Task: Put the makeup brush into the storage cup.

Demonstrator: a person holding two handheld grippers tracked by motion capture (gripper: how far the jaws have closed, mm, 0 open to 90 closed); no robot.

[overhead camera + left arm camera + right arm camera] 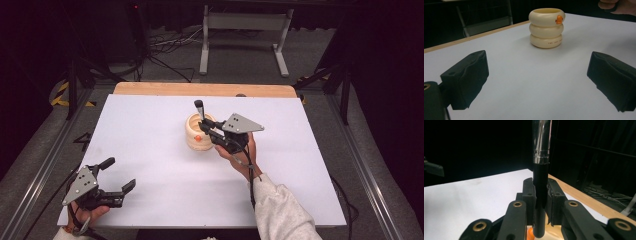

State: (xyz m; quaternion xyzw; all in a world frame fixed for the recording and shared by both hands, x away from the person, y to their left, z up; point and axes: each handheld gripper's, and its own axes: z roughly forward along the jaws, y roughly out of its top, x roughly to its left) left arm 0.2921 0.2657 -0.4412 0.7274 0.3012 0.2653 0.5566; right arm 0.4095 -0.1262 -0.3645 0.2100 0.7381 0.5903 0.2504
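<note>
A cream holder (196,136) made of three stacked rings, with a small orange mark on its side, stands near the middle of the white table (150,150). My right gripper (205,125) is shut on the black handle of a brush (200,109) with a silver ferrule. It holds the brush upright, its lower end over the holder's opening. In the right gripper view the brush (541,182) rises between the closed jaws of the right gripper (541,192). My left gripper (120,174) rests open at the table's near left. The left gripper view shows the left gripper (537,82) pointing at the holder (546,27).
A wooden strip (200,89) runs along the table's far edge. Behind it a grey metal stand (245,30) and cables (165,45) lie on the floor. The person's right hand (619,6) shows at the top right of the left gripper view.
</note>
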